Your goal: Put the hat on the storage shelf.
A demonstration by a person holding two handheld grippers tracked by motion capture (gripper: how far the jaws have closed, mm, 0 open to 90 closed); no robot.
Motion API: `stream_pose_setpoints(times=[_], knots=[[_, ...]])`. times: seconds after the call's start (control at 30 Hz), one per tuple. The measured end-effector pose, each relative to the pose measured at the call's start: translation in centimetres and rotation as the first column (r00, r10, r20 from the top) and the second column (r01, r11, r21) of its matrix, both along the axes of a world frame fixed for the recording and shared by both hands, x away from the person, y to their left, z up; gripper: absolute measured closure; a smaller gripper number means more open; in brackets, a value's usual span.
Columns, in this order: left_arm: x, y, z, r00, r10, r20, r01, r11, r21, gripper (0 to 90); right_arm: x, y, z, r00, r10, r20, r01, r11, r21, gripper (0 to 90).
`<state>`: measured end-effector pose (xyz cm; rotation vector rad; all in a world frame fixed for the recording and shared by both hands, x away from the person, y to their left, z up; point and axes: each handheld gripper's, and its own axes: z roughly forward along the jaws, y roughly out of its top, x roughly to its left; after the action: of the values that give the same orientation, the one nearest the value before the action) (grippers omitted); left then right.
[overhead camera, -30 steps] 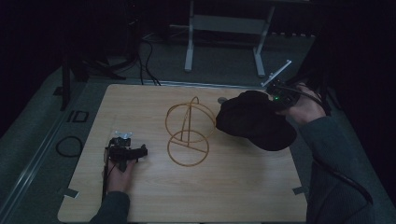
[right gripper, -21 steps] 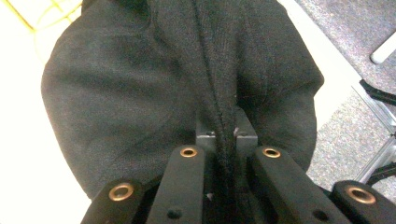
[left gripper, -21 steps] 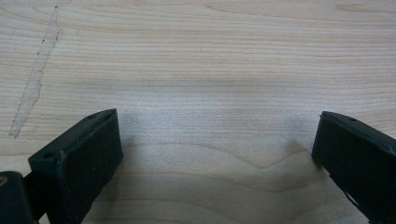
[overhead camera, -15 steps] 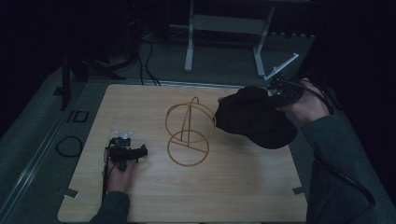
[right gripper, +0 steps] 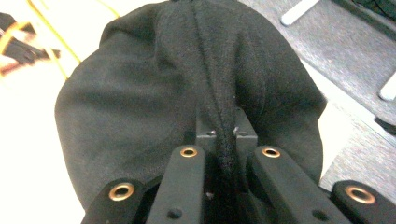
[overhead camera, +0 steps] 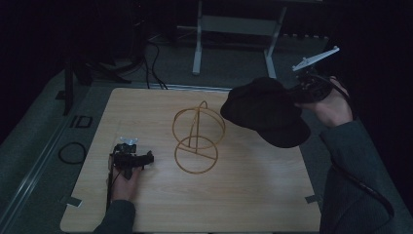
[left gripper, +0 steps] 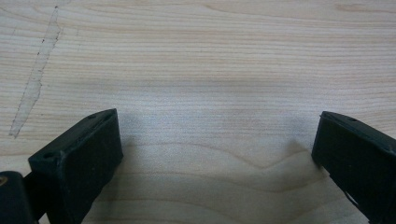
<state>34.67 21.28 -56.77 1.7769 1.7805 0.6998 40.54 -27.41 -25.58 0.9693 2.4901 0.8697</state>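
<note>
A black cap (overhead camera: 265, 111) hangs in the air over the table's right side, to the right of a yellow wire stand (overhead camera: 197, 136) made of rings on a round base. My right gripper (overhead camera: 301, 95) is shut on the cap's fabric; in the right gripper view a fold of the black cap (right gripper: 187, 84) is pinched between the jaws at my right gripper (right gripper: 225, 135). My left gripper (overhead camera: 130, 158) rests on the wooden table (overhead camera: 160, 204) at the front left. In the left gripper view my left gripper (left gripper: 215, 140) stands open over bare wood.
A white-legged frame (overhead camera: 234, 29) stands on the floor beyond the table. Cables (overhead camera: 153, 58) trail across the floor at the back left, and a coiled cable (overhead camera: 72, 152) lies beside the table's left edge.
My right hand has lifted the cap higher and a little to the right, off the table. The left hand and the wire stand have not moved.
</note>
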Motion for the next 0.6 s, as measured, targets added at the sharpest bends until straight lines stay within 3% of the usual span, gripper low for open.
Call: stream_pose_setpoints(times=[0.17, 0.5, 0.6], knots=[[0.0, 0.0, 0.0, 1.0, 0.0, 0.0, 0.0, 1.0, 0.0, 1.2, -0.2, -0.03, 0.39, 0.9999, 0.013, 0.006, -0.013, 0.9981, 0.059, 86.5], [0.0, 0.0, 0.0, 1.0, 0.0, 0.0, 0.0, 1.0, 0.0, 1.2, -0.09, 0.26, 0.25, 0.9998, 0.011, 0.016, -0.013, 0.994, 0.108, 86.5], [0.0, 0.0, 0.0, 1.0, 0.0, 0.0, 0.0, 1.0, 0.0, 1.2, -0.03, 0.2, 0.23, 0.9996, 0.016, 0.021, -0.019, 0.9893, 0.145, 86.4]])
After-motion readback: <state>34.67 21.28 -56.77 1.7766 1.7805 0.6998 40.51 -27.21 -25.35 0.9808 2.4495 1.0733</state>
